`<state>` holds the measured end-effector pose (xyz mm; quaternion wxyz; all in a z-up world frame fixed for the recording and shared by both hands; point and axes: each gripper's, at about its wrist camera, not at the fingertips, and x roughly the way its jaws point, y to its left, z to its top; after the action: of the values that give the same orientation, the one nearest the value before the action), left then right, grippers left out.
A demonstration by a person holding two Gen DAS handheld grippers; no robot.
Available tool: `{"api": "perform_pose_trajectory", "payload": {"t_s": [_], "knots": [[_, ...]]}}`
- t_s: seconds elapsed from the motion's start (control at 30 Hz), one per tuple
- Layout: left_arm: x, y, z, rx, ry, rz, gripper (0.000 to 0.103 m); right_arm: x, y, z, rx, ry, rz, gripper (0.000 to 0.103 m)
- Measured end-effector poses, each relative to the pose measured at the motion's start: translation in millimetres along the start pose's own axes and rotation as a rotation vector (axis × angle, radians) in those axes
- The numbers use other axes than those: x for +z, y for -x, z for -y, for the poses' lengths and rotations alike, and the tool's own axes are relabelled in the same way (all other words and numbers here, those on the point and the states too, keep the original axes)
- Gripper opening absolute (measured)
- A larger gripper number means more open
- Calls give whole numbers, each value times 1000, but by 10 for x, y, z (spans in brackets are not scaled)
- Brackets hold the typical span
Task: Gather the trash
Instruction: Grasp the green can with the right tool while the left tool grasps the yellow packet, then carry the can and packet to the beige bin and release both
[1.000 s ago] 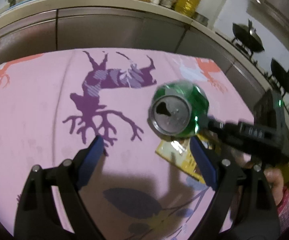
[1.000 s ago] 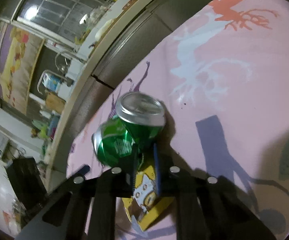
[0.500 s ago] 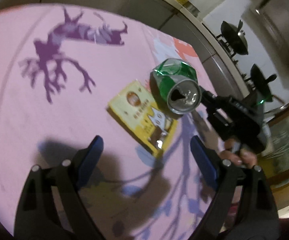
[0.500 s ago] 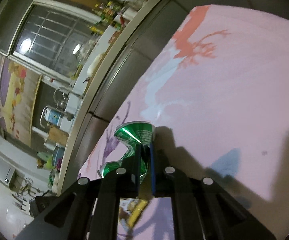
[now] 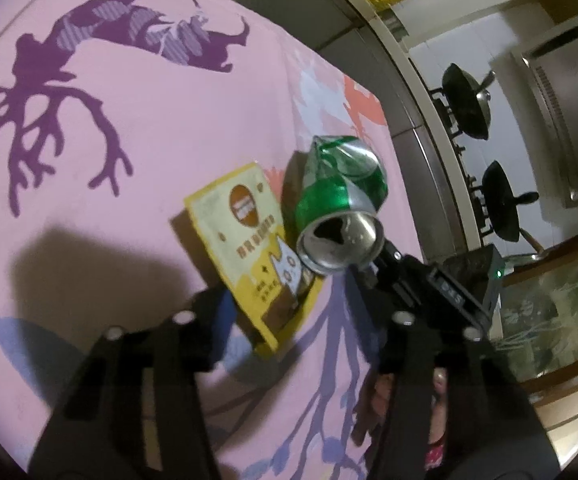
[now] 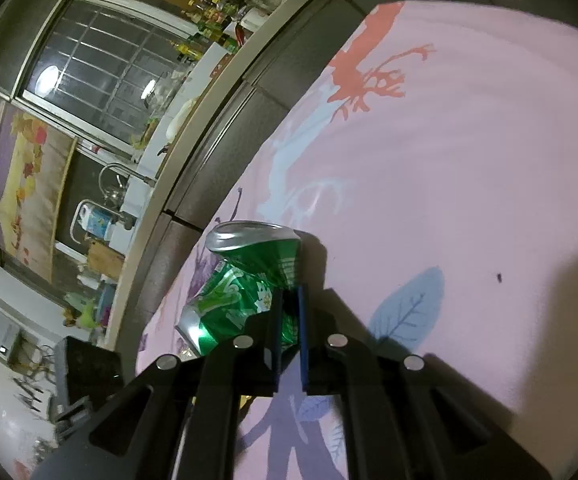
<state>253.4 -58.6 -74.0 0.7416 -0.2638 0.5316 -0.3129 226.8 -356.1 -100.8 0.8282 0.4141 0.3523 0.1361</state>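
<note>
I see the pink tablecloth (image 5: 137,208) spread below. My right gripper (image 6: 289,312) is clamped on the crushed green can (image 6: 245,296), held just above the cloth. My left gripper (image 5: 305,312) has been closing around the yellow packet (image 5: 249,240) lying flat, not yet pinching it.

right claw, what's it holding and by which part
The right claw is shut on the crushed green can, pinching a flattened fold of its side wall near the opened end, with the can lying sideways.
</note>
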Motion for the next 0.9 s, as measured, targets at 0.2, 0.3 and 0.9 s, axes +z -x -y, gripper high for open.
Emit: {"api": "perform_pose_trajectory", "payload": {"t_s": [0.2, 0.3, 0.9], "knots": [[22, -126, -62, 12, 13, -31, 5, -7, 5, 50, 64, -51, -24, 4], [37, -140, -56, 15, 7, -31, 3, -19, -17, 40, 83, -67, -32, 5], [126, 181, -175, 14, 11, 24, 2, -107, 78, -112, -2, 36, 21, 21]]}}
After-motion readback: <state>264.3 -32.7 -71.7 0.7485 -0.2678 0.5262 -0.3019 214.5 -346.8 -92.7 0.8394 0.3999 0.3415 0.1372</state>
